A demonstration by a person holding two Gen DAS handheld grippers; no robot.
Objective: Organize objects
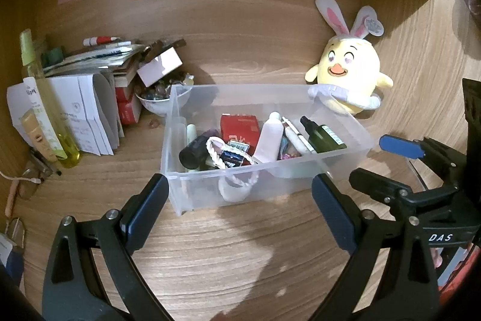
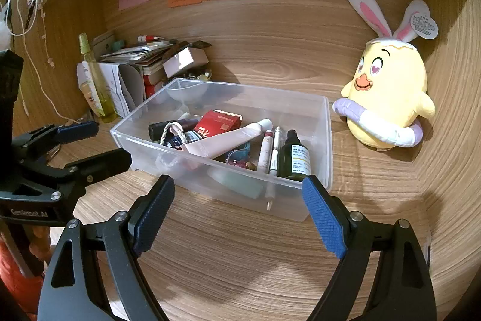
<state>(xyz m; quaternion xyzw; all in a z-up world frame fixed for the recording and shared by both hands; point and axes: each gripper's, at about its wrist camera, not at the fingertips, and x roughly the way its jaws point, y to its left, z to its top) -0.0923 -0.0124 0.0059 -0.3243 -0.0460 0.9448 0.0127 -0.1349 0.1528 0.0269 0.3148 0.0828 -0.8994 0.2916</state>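
The left claw (image 1: 239,206) and the right claw (image 2: 239,208) both stand wide open and empty, side by side above the wood-grain counter (image 1: 210,260). Just ahead of both sits the clear, thin-walled plastic bin (image 1: 300,91), already heaped with small things: a red cardboard box (image 1: 240,127), a soft white squeeze tube (image 1: 269,140), a dark green glass dropper bottle (image 2: 296,160) and a slim white pen (image 2: 275,152).

Likely trouble: the bin's smooth, glossy wall could slip from the ribbed blue pads, or a hard squeeze could bow it and tip the loose heap. The rounded bottle and pen would probably roll if nudged.

Beyond the right claw, to its right, a yellow plush chick with rabbit ears (image 2: 387,98) leans against the wooden wall; it should compress easily under grip.
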